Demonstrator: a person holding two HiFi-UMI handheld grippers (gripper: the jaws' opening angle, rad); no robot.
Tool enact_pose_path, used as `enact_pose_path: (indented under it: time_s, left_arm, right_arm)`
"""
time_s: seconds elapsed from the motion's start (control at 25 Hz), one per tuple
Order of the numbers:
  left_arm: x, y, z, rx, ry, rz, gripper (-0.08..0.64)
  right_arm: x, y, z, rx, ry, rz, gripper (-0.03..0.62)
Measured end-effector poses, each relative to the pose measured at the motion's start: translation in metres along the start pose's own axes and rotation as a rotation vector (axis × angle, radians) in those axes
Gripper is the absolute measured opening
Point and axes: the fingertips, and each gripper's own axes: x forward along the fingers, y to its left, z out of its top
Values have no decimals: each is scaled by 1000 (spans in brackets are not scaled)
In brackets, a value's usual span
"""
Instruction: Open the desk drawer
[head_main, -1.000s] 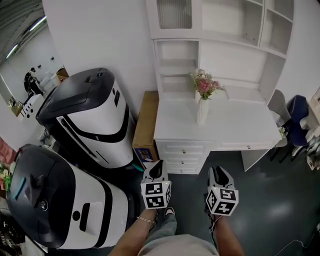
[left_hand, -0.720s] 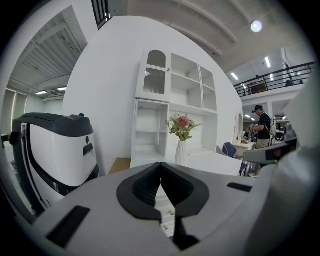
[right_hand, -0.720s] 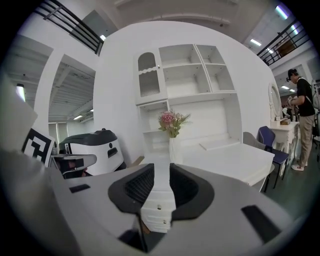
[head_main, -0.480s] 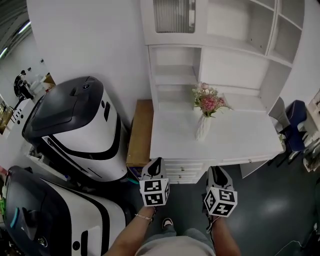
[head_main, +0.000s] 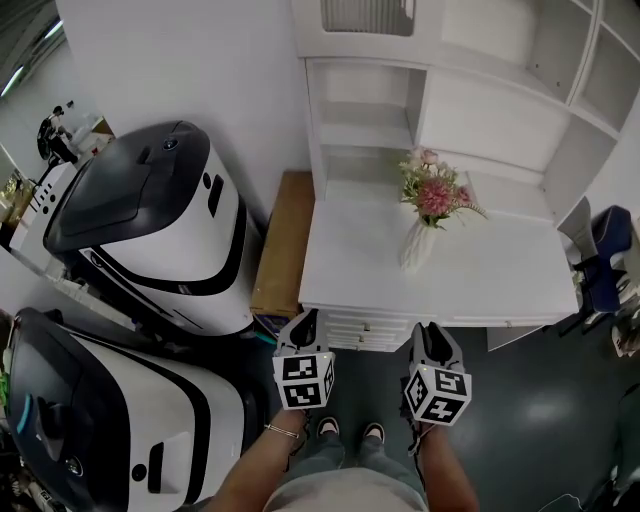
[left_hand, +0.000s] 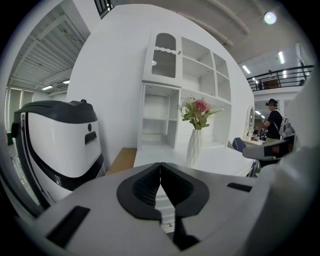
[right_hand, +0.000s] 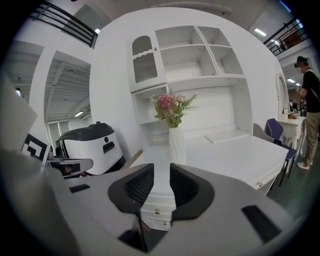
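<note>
The white desk (head_main: 490, 275) with a shelf unit on top stands ahead of me. Its stack of small drawers (head_main: 365, 332) sits under the left end of the top, all closed, with only a strip showing. My left gripper (head_main: 308, 318) hovers short of the stack's left side, and its jaws are shut with nothing in them (left_hand: 160, 167). My right gripper (head_main: 424, 330) hangs by the stack's right edge, open with a narrow empty gap (right_hand: 161, 170). The knobbed drawer fronts (right_hand: 156, 209) show through that gap, still some way off.
A white vase of pink flowers (head_main: 418, 245) stands on the desk top. Two large black and white machines (head_main: 150, 225) (head_main: 90, 420) fill the left. A brown board (head_main: 282, 245) lies beside the desk. A blue chair (head_main: 605, 260) is at the right, and a person (right_hand: 310, 97) stands far off.
Both grippers and my view have moved closer to the desk. The drawer fronts now show as a thinner strip under the desk's edge. Neither gripper's jaws changed.
</note>
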Motion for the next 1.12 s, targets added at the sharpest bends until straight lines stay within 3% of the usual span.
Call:
enact_pose_path:
  time_s: [0.24, 0.44, 0.72, 1.12]
  left_arm:
    - [1, 12, -33, -29, 55, 59, 18]
    - [4, 23, -77, -61, 115, 102, 18]
    - [17, 42, -169, -121, 202, 158, 18]
    - [31, 72, -337, -211, 294, 238, 18]
  right_arm:
    - [23, -3, -21, -5, 52, 32, 112]
    - [44, -4, -62, -6, 125, 55, 114]
    - [73, 0, -157, -58, 259, 88, 118]
    - [119, 14, -316, -65, 406, 124, 120]
